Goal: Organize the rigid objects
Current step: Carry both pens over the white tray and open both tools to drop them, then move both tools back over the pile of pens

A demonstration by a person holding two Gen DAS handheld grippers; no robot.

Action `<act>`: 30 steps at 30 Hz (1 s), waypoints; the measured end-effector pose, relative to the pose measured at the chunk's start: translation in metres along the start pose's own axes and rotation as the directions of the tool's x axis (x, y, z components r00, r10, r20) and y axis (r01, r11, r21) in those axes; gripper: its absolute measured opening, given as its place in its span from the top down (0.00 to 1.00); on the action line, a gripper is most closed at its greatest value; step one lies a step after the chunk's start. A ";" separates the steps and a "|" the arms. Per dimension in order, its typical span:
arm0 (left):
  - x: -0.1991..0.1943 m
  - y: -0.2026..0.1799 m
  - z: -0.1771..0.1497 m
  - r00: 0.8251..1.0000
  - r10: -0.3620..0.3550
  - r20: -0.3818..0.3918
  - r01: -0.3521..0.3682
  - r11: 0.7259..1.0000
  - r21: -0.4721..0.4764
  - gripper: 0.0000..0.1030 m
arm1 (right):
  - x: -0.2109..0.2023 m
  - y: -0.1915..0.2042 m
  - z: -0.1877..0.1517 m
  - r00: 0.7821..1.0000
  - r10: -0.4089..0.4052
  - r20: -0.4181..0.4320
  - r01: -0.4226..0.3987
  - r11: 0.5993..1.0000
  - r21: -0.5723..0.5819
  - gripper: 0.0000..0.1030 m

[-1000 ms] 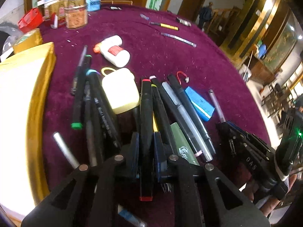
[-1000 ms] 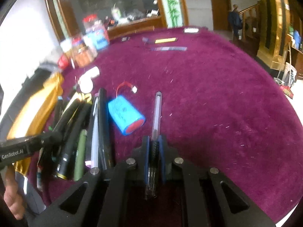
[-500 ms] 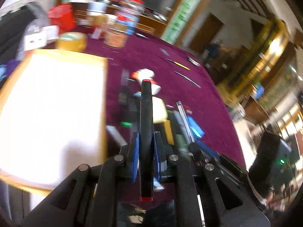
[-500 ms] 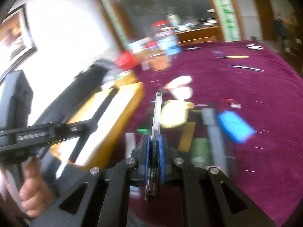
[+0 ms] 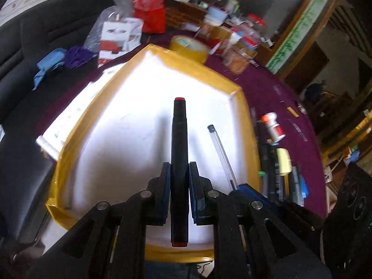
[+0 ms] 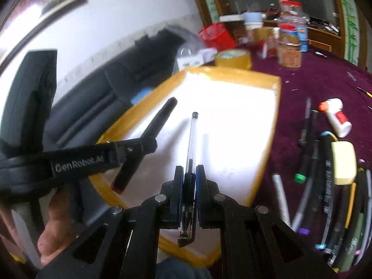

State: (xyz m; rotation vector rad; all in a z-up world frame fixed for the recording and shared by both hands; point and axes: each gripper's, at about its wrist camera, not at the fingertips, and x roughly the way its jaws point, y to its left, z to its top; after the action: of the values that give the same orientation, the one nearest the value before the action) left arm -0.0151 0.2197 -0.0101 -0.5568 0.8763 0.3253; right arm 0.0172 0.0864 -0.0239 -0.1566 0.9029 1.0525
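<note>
your white tray with yellow rim (image 5: 244,107) lies bare. beside it, the pile of pens (image 6: 325,186) waits on the maroon cloth. your left gripper (image 5: 179,190) clamps a black marker (image 5: 179,144), your right gripper (image 6: 188,190) a clear ballpoint (image 6: 191,139), both over the tray.

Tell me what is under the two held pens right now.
Under the black marker in the left gripper and the clear pen in the right gripper lies the white, yellow-rimmed tray. It looks bare; the grippers hide its near edge.
</note>
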 end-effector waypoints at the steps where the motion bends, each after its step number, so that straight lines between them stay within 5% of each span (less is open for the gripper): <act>1: 0.005 0.004 -0.002 1.000 0.002 -0.014 -0.002 1.000 -0.009 0.88 | 0.006 0.003 0.000 1.000 -0.005 -0.013 0.005 1.000 -0.013 0.91; 10: 0.026 0.016 -0.003 0.996 0.008 -0.087 -0.011 1.000 -0.028 0.87 | 0.035 0.012 -0.007 0.990 -0.118 -0.075 0.109 0.987 -0.117 0.90; 12: 0.027 0.019 -0.003 0.995 -0.029 -0.092 0.025 0.999 -0.044 0.79 | 0.035 0.016 -0.009 0.990 -0.116 -0.081 0.104 0.985 -0.138 0.84; 15: 0.021 0.024 -0.002 0.992 -0.103 -0.076 0.097 0.992 -0.079 0.61 | 0.016 0.012 -0.006 0.995 -0.096 -0.015 0.094 0.990 -0.108 0.69; 20: -0.003 0.013 -0.009 0.991 -0.131 0.001 0.130 0.989 -0.073 0.61 | -0.043 -0.003 -0.017 0.991 0.039 0.131 -0.032 0.998 -0.052 0.62; 22: -0.008 0.001 -0.016 0.986 -0.163 0.019 0.163 0.986 -0.045 0.61 | -0.068 -0.011 -0.031 0.981 0.085 0.177 -0.079 0.996 -0.041 0.62; 30: -0.012 -0.083 -0.043 0.984 -0.177 0.001 0.174 0.968 0.181 0.61 | -0.117 -0.081 -0.080 0.976 0.021 0.215 -0.055 0.987 0.150 0.62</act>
State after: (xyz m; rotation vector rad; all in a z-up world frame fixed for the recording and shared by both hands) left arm -0.0094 0.1263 0.0046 -0.4590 0.8243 0.0882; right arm 0.0147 -0.0765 -0.0165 0.1026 0.7919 1.0088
